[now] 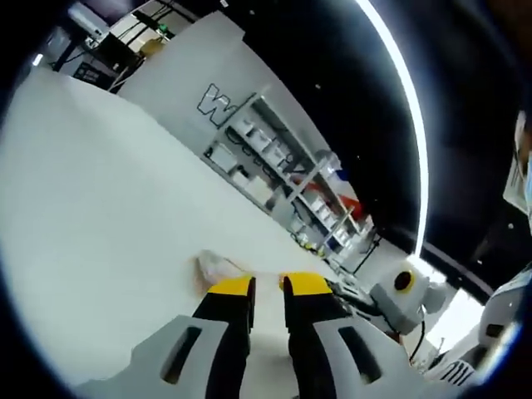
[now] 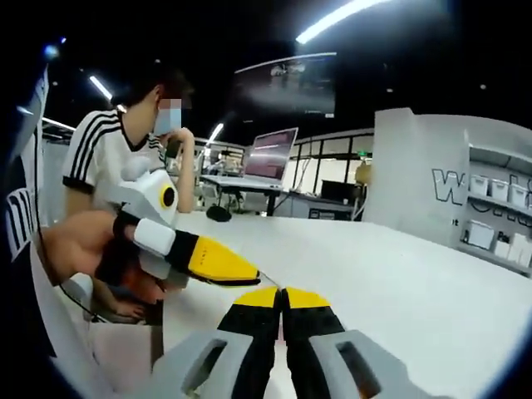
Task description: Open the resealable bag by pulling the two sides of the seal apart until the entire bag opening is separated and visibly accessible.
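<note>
The resealable bag (image 1: pixel 218 266) is a small, clear, crumpled thing lying on the white table (image 1: pixel 100 208), just beyond my left gripper's left jaw tip. My left gripper (image 1: pixel 268 287) stands a little open, and I see only table in the gap between its yellow-tipped jaws. In the right gripper view a hand holds the left gripper (image 2: pixel 218 261), which comes in from the left with its tip close to my own jaws. My right gripper (image 2: pixel 282 298) has its jaws pressed together. A thin pale line (image 2: pixel 268 279) runs from their tips toward the left gripper; I cannot tell what it is.
A white wall with shelving (image 1: pixel 283 166) stands along the table's far edge. A person in a striped shirt (image 2: pixel 104 158) sits at the table's left, and a laptop (image 2: pixel 268 158) stands on a desk behind. The white table (image 2: pixel 399 274) stretches wide to the right.
</note>
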The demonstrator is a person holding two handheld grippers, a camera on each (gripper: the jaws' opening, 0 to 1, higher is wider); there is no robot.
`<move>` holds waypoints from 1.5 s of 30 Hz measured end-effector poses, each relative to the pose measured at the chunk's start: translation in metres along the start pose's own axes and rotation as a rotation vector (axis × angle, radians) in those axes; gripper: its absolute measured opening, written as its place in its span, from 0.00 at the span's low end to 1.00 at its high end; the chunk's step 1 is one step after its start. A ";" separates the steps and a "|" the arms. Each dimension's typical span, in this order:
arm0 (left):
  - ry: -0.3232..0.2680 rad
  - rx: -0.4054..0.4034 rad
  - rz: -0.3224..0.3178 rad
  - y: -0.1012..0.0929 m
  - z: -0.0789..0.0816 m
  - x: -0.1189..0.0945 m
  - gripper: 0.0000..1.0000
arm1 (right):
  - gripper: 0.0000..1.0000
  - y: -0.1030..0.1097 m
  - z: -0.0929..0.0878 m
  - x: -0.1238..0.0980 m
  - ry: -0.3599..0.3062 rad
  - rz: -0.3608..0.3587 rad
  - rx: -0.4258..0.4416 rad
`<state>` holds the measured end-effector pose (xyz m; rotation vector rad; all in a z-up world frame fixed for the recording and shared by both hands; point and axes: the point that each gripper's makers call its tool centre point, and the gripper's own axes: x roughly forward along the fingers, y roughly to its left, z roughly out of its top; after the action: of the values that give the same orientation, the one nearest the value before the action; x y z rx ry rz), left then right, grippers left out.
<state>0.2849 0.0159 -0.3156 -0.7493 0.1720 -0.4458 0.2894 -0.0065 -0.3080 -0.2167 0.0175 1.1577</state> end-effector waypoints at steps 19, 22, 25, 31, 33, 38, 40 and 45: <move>-0.005 -0.102 -0.017 0.000 -0.005 0.000 0.03 | 0.00 0.006 -0.005 -0.003 0.013 0.001 -0.042; -0.003 -0.097 -0.020 0.000 -0.005 0.000 0.02 | 0.00 0.007 -0.005 -0.004 0.020 0.005 -0.043; 0.002 -0.076 -0.020 0.000 -0.005 0.000 0.02 | 0.00 0.008 -0.005 -0.004 0.024 0.015 -0.046; 0.020 -0.061 -0.017 0.000 -0.007 -0.002 0.01 | 0.00 0.011 -0.005 -0.007 0.061 0.059 -0.074; 0.029 -0.059 -0.018 0.000 -0.008 -0.003 0.01 | 0.00 0.012 -0.004 -0.011 0.081 0.083 -0.096; 0.043 -0.049 -0.013 -0.001 -0.013 -0.006 0.01 | 0.01 0.019 0.003 -0.019 0.132 0.157 -0.154; 0.058 -0.036 -0.008 -0.001 -0.017 -0.008 0.01 | 0.01 0.019 0.008 -0.021 0.142 0.167 -0.186; 0.082 -0.031 0.000 0.000 -0.028 -0.012 0.01 | 0.00 0.015 0.014 -0.018 0.186 0.171 -0.285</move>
<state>0.2661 0.0041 -0.3361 -0.7615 0.2560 -0.4751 0.2676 -0.0144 -0.2949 -0.5842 0.0362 1.3057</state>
